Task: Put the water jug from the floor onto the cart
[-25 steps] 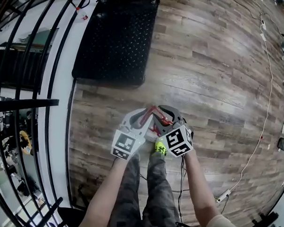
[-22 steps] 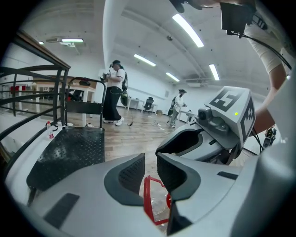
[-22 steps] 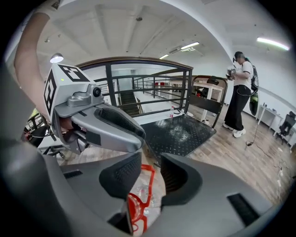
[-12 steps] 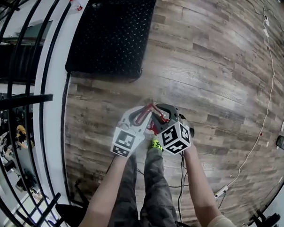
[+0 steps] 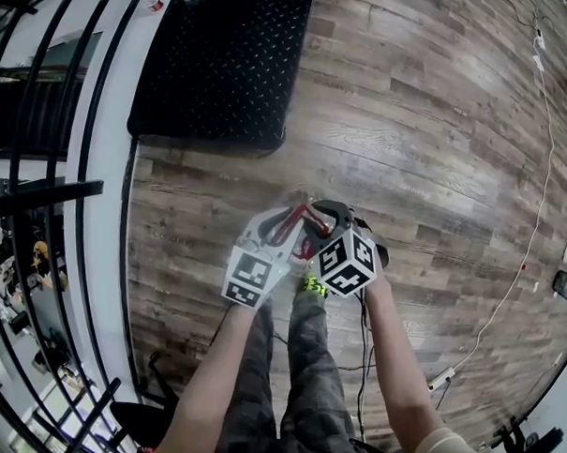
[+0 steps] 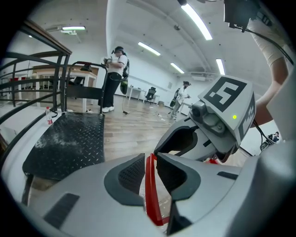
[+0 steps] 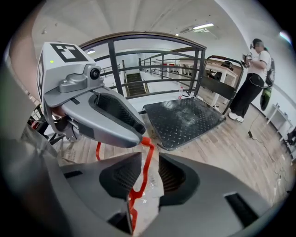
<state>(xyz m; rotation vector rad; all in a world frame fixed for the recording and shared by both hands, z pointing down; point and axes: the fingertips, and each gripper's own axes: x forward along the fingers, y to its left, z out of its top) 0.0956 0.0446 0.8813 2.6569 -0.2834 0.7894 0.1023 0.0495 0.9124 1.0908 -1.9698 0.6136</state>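
Note:
The water jug shows only in part: its red handle (image 5: 285, 228) and a bit of clear body (image 7: 148, 194) under the jaws. My left gripper (image 5: 288, 221) is shut on the red handle (image 6: 150, 185), which runs up between its pads. My right gripper (image 5: 319, 219) meets it nose to nose from the other side. The right gripper (image 7: 143, 173) has the handle (image 7: 147, 157) between its jaws with a gap beside it, so it is open. The cart (image 5: 225, 64) is a low black checker-plate platform farther ahead on the wood floor.
A black railing (image 5: 38, 194) runs along the left by a drop. A white cable (image 5: 536, 210) and a power strip (image 5: 445, 385) lie on the right. My legs and a yellow-green shoe (image 5: 312, 287) are right below the grippers. A person (image 6: 113, 78) stands beyond the cart.
Both grippers have sunk toward the floor together with the red handle still between them. The right gripper has tipped further nose-down.

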